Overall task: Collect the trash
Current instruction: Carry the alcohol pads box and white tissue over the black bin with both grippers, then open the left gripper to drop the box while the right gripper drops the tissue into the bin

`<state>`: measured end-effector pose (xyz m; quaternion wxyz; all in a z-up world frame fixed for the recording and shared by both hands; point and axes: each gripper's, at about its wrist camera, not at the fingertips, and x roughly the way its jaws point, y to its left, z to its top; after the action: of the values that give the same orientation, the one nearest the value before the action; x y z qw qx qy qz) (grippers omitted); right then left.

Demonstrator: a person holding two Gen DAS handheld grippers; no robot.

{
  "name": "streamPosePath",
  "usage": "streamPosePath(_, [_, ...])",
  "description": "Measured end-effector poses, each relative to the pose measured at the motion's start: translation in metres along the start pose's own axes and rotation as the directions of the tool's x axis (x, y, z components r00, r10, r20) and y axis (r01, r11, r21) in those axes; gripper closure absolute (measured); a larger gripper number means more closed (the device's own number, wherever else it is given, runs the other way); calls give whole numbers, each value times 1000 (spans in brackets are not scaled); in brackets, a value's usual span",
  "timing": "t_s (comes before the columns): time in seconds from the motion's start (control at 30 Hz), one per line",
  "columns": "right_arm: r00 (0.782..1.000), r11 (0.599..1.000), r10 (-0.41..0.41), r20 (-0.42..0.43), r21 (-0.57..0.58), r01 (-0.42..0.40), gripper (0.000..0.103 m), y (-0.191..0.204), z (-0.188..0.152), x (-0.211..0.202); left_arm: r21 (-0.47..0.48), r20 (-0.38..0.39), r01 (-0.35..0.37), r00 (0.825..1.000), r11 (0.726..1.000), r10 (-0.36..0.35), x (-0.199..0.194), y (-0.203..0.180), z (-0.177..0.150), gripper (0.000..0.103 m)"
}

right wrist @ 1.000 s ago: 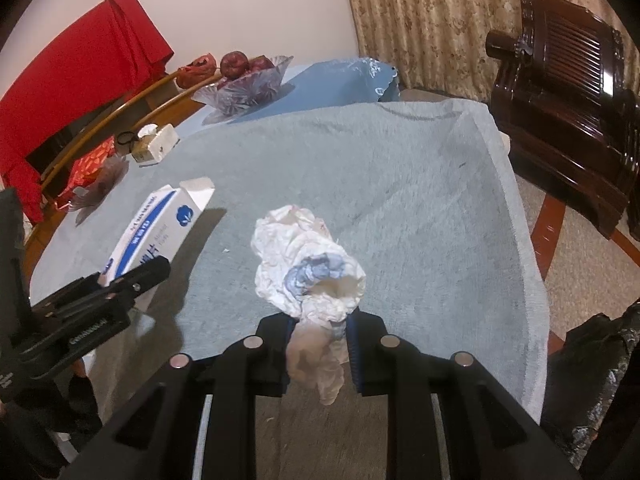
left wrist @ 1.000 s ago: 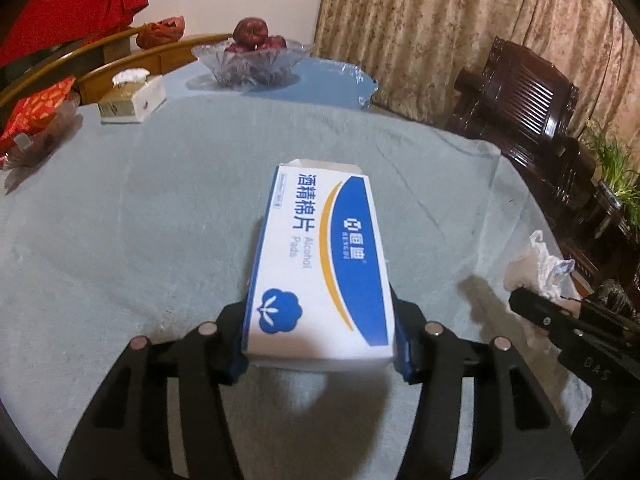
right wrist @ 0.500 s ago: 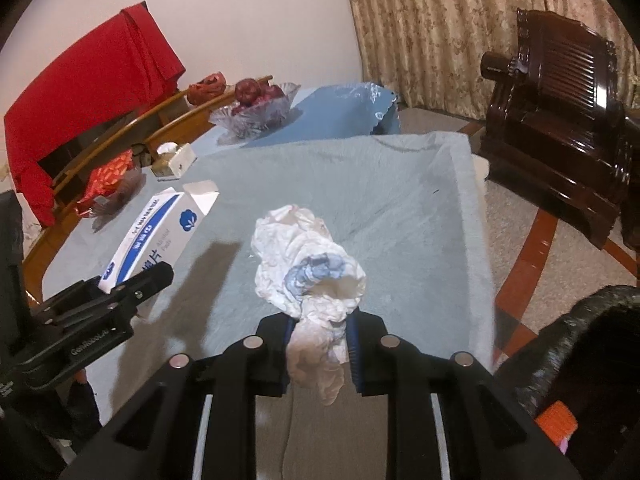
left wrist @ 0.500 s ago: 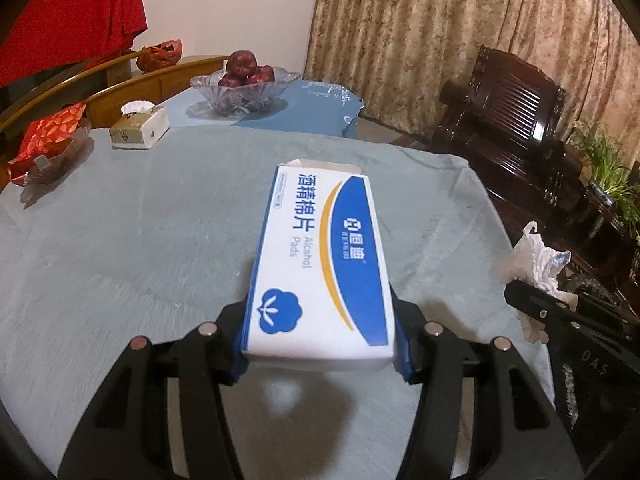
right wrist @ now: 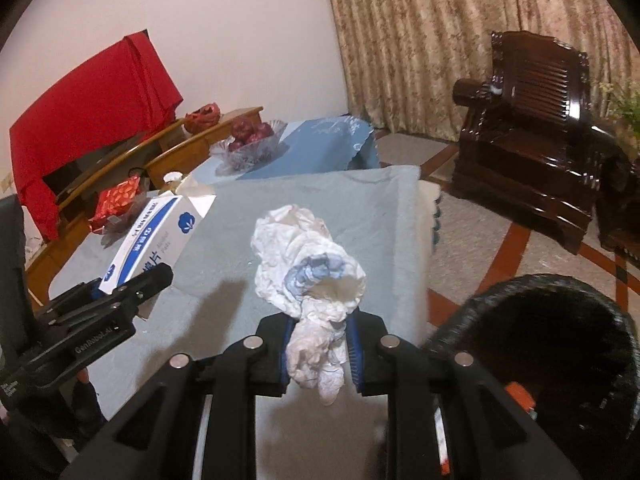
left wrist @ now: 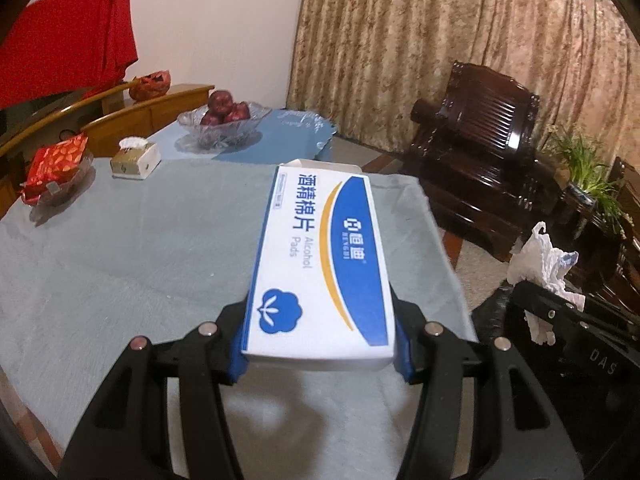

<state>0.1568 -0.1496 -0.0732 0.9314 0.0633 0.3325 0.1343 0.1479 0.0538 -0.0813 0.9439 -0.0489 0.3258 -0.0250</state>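
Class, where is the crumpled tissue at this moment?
The tissue is clamped in the right claw, held above the table's right edge, left of the black bin.

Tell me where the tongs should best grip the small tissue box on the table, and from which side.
Grip the tissue box across its two long side walls, coming straight down from above. It lies flat on the table with a tissue tuft on top, so aim beside the tuft. The red packet to its left stands apart, so the sides look free. Both tongs are full now.
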Motion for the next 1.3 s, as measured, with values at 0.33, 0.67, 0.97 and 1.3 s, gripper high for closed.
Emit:
streamPosePath(0.33, [995, 996, -83, 50, 38, 81, 81, -32, -18, -66, 51, 7, 72, 997, 996, -72, -30, -50, -13, 50])
streamPosePath(0.67, [982, 981, -178, 68, 96, 171, 81, -78, -38, -111, 126, -7, 172, 985, 977, -172, -44, -107, -30, 49])
streamPosePath(0.97, [968, 961, -245, 64, 151, 233, 81, -118, -55, -133, 197, -34, 255, 967, 947, -254, -41, -153, -46, 49])
streamPosePath(1.3, [949, 930, -315, 31, 207, 302, 81, -160, -75, -142, 250, -85, 319, 948, 914, -307, -19, -197, -63, 49])
